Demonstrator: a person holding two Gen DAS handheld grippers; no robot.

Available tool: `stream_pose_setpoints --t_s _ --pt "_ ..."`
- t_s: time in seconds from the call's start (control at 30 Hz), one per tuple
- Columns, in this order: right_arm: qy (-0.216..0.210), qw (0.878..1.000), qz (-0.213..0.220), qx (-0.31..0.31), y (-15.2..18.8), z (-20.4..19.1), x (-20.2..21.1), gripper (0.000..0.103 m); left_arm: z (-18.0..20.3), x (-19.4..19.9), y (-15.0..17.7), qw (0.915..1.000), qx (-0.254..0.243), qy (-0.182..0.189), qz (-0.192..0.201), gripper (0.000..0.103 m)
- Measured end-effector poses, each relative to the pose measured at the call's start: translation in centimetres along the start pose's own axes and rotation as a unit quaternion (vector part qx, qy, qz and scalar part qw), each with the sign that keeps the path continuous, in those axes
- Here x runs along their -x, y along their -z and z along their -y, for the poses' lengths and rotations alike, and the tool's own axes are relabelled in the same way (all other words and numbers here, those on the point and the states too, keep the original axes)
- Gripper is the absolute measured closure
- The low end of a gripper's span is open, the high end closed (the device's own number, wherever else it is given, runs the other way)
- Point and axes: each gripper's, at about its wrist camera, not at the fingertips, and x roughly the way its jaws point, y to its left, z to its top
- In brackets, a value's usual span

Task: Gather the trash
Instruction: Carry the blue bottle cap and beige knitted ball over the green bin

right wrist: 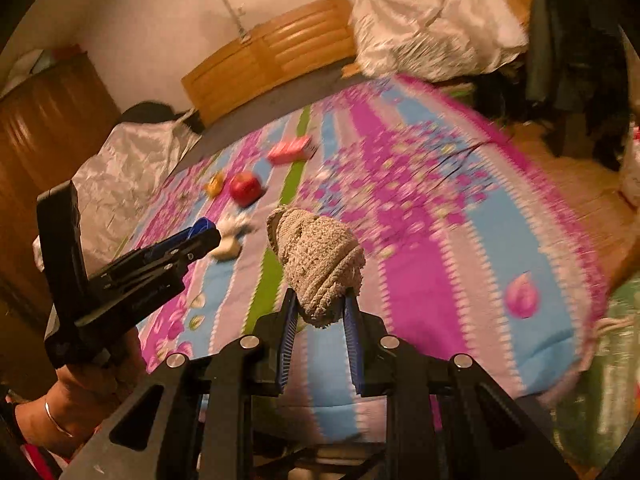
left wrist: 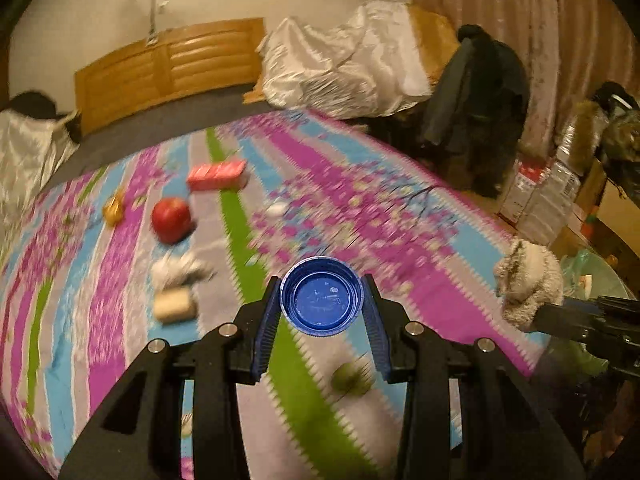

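You are holding a round blue bottle cap (left wrist: 322,296), its hollow side facing the camera, clamped between the ribbed blue pads of your left hand-held gripper (left wrist: 322,300) above the striped, flowered bedspread (left wrist: 400,240). Your right hand-held gripper (right wrist: 320,312) is pinching the lower end of a rolled beige fuzzy cloth (right wrist: 316,256), which is sticking up past the fingertips. A red apple (left wrist: 171,219) is lying on the bed farther off.
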Motion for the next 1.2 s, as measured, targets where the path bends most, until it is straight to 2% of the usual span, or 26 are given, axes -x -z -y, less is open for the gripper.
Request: stream_pose_setpoints --t_s 0.2,0.33,0.6,0.63,0.93,1.1,1.2 --pt "0.064 0.995 0.067 -0.026 -2.2 4.1 7.1 0.079 7.3 0.2 -4.9 0.9977 -0.053 0.034 0.027 0.065" --pt "0.116 0.986 0.105 -0.056 -2.8 7.6 12.2 0.079 13.0 0.2 -7.1 0.9925 -0.093 0.069 0.039 0.065" --pt "0.225 0.958 0.14 -0.113 -1.8 15.0 20.9 0.079 23.7 0.3 -8.7 0.9752 -0.166 0.137 0.048 0.065" --pt "0.247 0.951 0.143 -0.119 -1.5 16.0 22.1 0.079 24.6 0.4 -8.8 0.9733 -0.173 0.142 0.049 0.065" --pt "0.33 0.916 0.151 -0.171 2.5 22.4 27.6 0.079 34.4 0.9 -8.1 0.9467 -0.253 0.192 0.055 0.065" --pt "0.361 0.9 0.151 -0.191 3.9 24.2 28.6 0.079 37.5 0.7 -7.5 0.9377 -0.275 0.207 0.049 0.065" --pt "0.366 0.897 0.15 -0.199 4.6 25.0 28.8 0.079 39.0 0.5 -7.1 0.9335 -0.287 0.209 0.045 0.065"
